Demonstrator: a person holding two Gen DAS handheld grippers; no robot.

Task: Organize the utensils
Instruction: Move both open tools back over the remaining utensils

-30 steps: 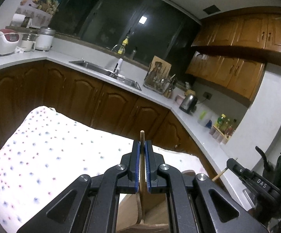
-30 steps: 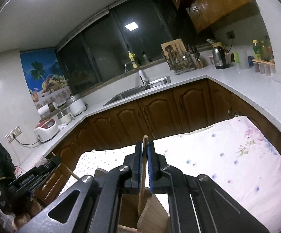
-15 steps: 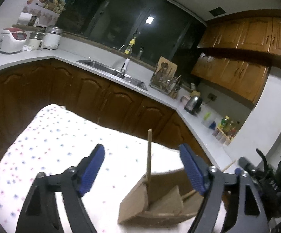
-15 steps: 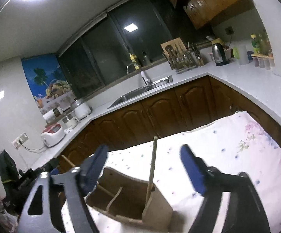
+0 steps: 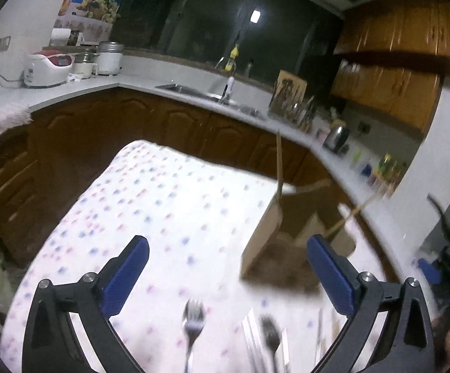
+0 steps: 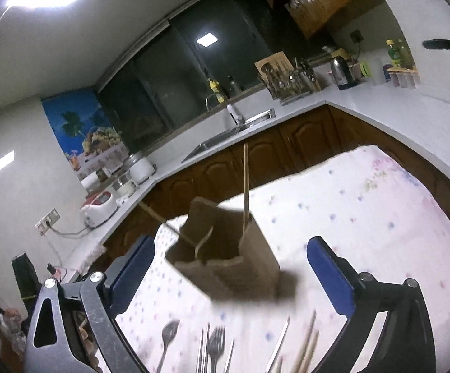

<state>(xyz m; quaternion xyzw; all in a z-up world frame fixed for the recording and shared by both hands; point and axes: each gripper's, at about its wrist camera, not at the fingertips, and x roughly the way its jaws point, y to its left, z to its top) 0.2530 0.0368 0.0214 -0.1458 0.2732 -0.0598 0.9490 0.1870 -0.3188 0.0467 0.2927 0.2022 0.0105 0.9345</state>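
Both claws now stand wide open and hold nothing: the left claw (image 5: 226, 267) and the right claw (image 6: 231, 267) were each clamped on a wooden chopstick a second ago, and have since let go and drawn back from the box. Just beyond the right claw, the cardboard organizer box (image 6: 225, 261) stands on the dotted tablecloth (image 6: 364, 217) that covers the counter, and one chopstick (image 6: 246, 186) rises nearly upright out of its right-hand compartment, while a second chopstick (image 6: 159, 217) leans out over its left side. From the left wrist the same box (image 5: 274, 245) sits ahead and to the right, with the upright stick (image 5: 279, 161) at its near corner and the leaning one (image 5: 354, 213) beyond it. So the pair is delivered, and that part of the sorting looks finished. Nearer than the box, loose cutlery lies flat on the cloth, blurred: a fork (image 5: 193, 317) and a darker utensil (image 5: 270, 332) in the left view; a spoon (image 6: 167, 337), a fork (image 6: 217, 345) and more chopsticks (image 6: 307, 338) in the right view. Those are probably next to sort.
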